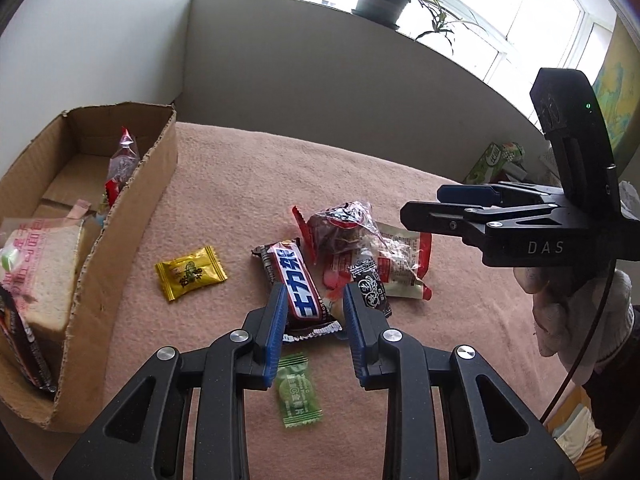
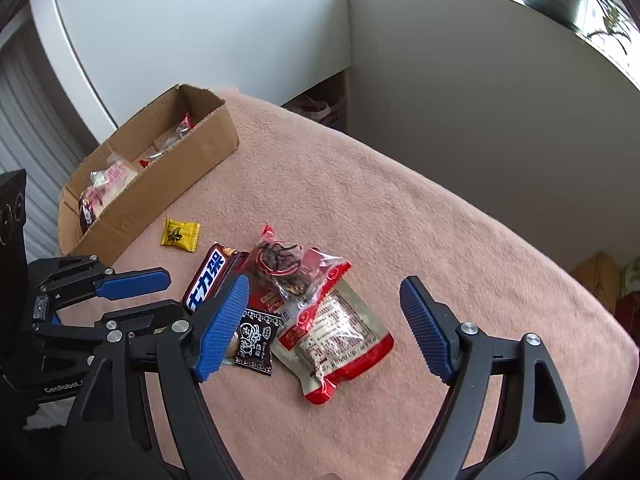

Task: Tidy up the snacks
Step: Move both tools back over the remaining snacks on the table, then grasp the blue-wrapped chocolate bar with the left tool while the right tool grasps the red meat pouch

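Left tongs [image 1: 314, 312] part-open astride bar [image 1: 298, 284], not pinching; right tongs [image 2: 324, 328] wide, empty, over pouch [image 2: 340, 328]. Bar at five o'clock from box [image 1: 156, 184]: light, stiff, slick; best pinched mid-length.

We read "DAS" in pale capitals on the black body of the right gripper [image 1: 440, 204], seen from the left wrist view. From the right wrist view, "GenRobot" stands in small white letters on the black frame of the left gripper [image 2: 160, 292], the end of the word cut off behind another part. The chocolate bar [image 1: 298, 286], lying near the middle of the pink cloth [image 1: 248, 184], carries large white Chinese characters on a blue band; we make out 士力架. The bread packet [image 1: 38, 256] in the cardboard box [image 1: 120, 264] bears pink Chinese print, too distorted to read.
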